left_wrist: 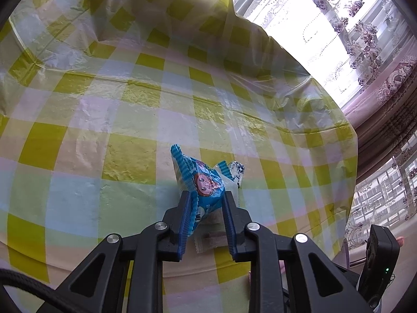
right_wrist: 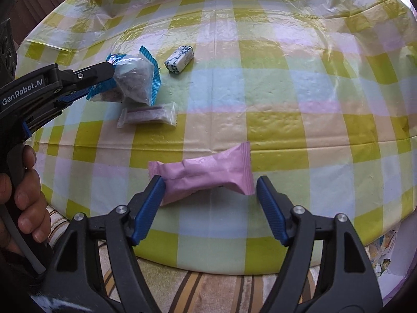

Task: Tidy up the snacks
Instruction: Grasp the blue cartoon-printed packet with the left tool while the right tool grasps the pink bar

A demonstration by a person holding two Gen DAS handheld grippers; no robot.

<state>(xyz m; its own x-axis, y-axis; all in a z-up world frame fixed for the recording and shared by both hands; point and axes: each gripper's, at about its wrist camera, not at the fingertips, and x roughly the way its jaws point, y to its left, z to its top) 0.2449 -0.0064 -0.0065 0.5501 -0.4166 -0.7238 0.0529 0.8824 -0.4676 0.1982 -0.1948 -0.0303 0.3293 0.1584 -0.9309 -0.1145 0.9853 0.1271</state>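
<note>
Mid-left of the right wrist view, left gripper (right_wrist: 114, 71) is clamped on a blue snack packet (right_wrist: 135, 80), above the clear wafer packet (right_wrist: 148, 116). Right gripper (right_wrist: 211, 190) gapes w/ pink packet (right_wrist: 208, 176) between its fingers, not pinched. Risk: thin crinkly film could slip out, or the closing jaws could crush the pink one.

— Where does everything lie from your right hand's view?

— On my worktop (right_wrist: 286, 99) the wrapped bar (right_wrist: 208, 173) lies nearest, between my right gripper's (right_wrist: 211, 191) parted jaws, its left end touching the left one. Behind it and to the left lies a flat sachet (right_wrist: 148, 116). Just behind that, my left gripper (left_wrist: 206, 195) holds the snack packet (left_wrist: 200, 180). The small wrapped candy (right_wrist: 179, 59) lies to the packet's right, apart from it.
</note>
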